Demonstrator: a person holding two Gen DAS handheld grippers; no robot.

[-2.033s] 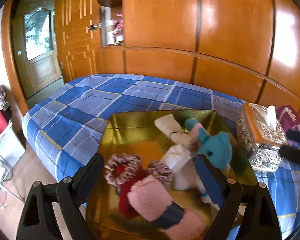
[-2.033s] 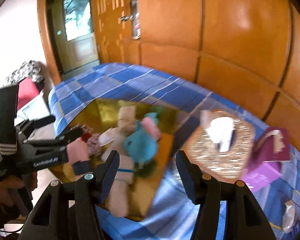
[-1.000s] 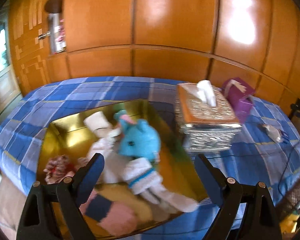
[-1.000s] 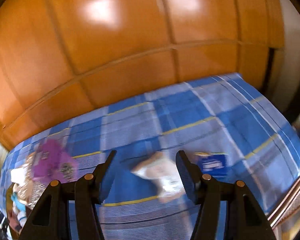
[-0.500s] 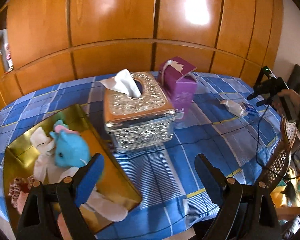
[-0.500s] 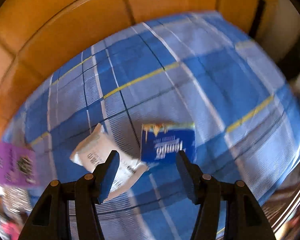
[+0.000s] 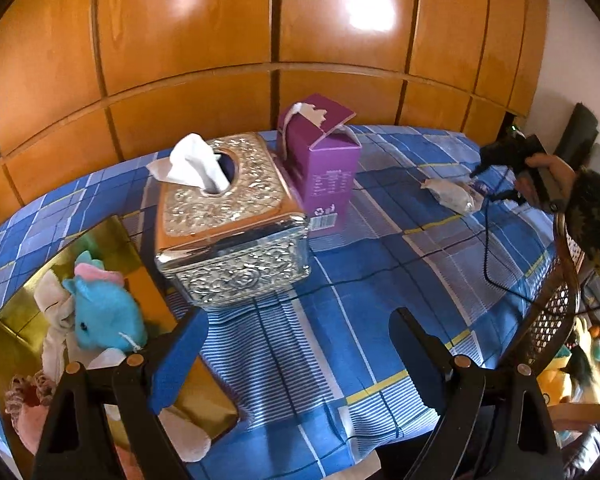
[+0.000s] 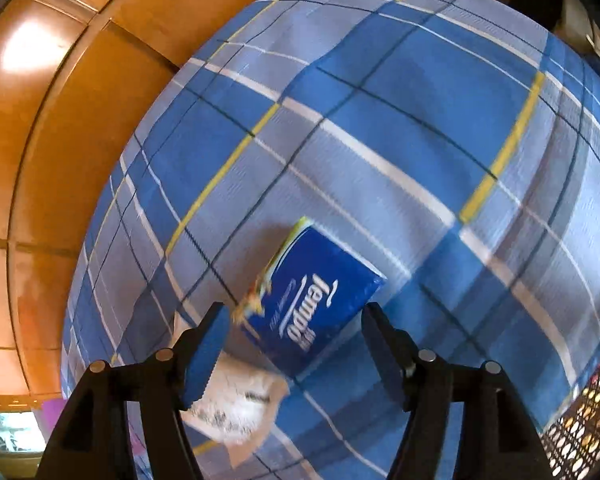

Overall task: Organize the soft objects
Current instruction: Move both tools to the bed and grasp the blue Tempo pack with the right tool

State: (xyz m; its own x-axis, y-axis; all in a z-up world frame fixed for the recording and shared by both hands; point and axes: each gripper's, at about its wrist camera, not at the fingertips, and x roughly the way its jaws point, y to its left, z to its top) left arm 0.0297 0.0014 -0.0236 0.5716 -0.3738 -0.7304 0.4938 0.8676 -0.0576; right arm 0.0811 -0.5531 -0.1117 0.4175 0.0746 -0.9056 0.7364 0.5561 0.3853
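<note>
The right hand-held gripper (image 8: 294, 330) has just been opening its jaws; they stand apart above a blue tissue pack (image 8: 314, 300), not touching it. A white packet (image 8: 240, 404) lies beside. The left hand-held gripper (image 7: 298, 330) is wide open over the tabletop (image 7: 380, 264), near the tissue box (image 7: 230, 220) and the gold tray (image 7: 20, 312) with soft toys (image 7: 104, 316).

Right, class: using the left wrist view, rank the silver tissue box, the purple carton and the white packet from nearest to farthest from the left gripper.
1. Silver tissue box: just beyond the left gripper, slightly left of centre.
2. Purple carton: behind the tissue box, at its right rear corner.
3. White packet: far right on the plaid cloth, by the right gripper.
</note>
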